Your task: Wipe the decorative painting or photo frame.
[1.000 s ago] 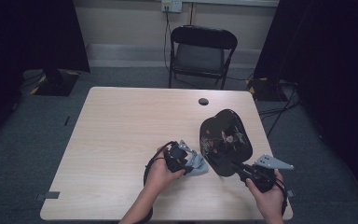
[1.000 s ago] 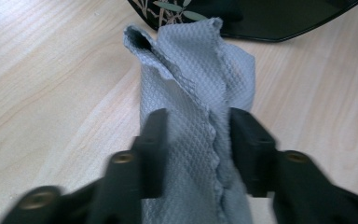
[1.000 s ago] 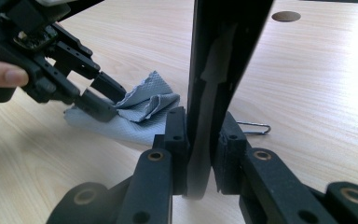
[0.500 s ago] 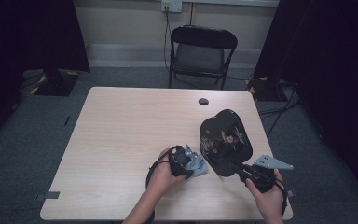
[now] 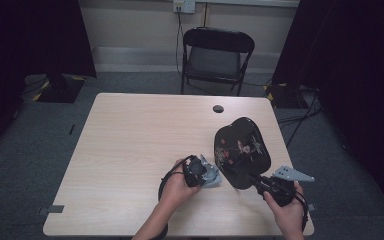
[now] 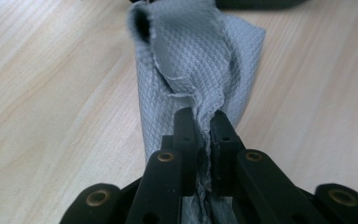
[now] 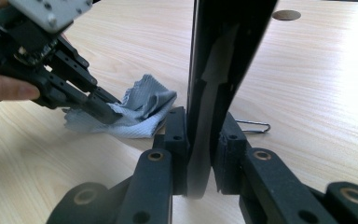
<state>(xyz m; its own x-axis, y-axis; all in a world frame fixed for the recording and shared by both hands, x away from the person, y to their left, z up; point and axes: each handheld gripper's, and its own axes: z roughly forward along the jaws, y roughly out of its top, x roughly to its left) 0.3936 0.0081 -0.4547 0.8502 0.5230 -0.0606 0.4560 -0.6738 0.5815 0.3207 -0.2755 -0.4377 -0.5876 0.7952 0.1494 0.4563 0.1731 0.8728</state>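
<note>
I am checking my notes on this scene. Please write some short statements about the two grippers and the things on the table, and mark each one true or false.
1. The left gripper is shut on the grey cloth. True.
2. The right gripper is open and holds nothing. False: it is shut on the rim of the black tray.
3. The black tray lies flat on the table. False: it is held tilted up on its edge.
4. A folding chair stands behind the table. True.
5. The cloth is draped over the tray. False: it is beside the tray.
</note>
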